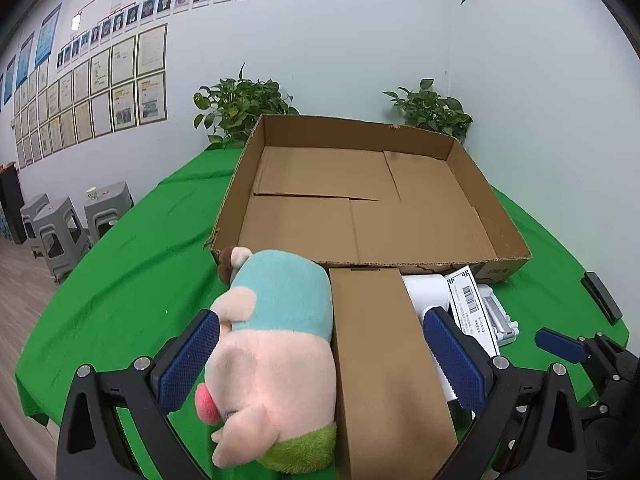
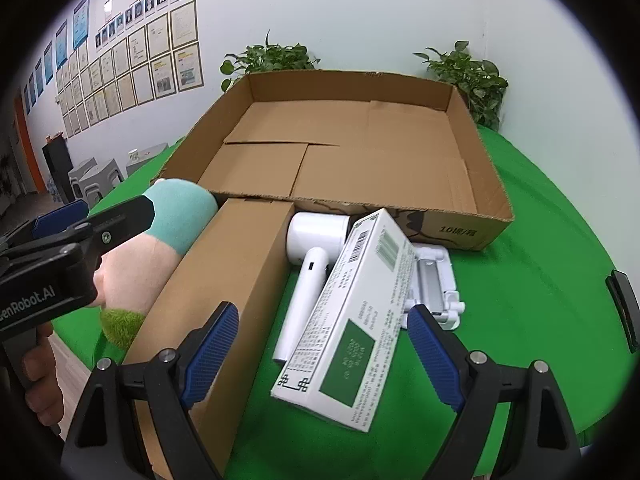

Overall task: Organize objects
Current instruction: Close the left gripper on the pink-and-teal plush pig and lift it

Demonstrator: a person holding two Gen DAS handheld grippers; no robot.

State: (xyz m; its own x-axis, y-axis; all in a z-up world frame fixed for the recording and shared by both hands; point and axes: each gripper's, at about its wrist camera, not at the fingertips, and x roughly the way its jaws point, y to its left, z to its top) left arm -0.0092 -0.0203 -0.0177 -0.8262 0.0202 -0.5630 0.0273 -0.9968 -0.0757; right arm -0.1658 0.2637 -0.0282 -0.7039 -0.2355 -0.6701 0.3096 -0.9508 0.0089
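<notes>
A large open cardboard box [image 1: 508,216] [image 2: 486,184], with nothing in it, lies on the green table. In front of it lie a pink and teal plush pig [image 1: 272,344] [image 2: 176,216], a long brown carton [image 1: 384,360] [image 2: 228,280], a white hair dryer [image 2: 312,248] [image 1: 426,290], a white and green printed box [image 2: 356,320] [image 1: 472,308] and a white stand [image 2: 434,276]. My left gripper [image 1: 320,354] is open, its fingers either side of the plush pig and the carton. My right gripper [image 2: 324,348] is open around the near end of the printed box.
A black flat object [image 2: 624,304] [image 1: 602,296] lies at the table's right edge. Two potted plants [image 1: 244,108] [image 1: 432,110] stand behind the cardboard box. Grey stools [image 1: 60,228] stand on the floor at the left. The right gripper's finger [image 1: 560,346] shows in the left wrist view.
</notes>
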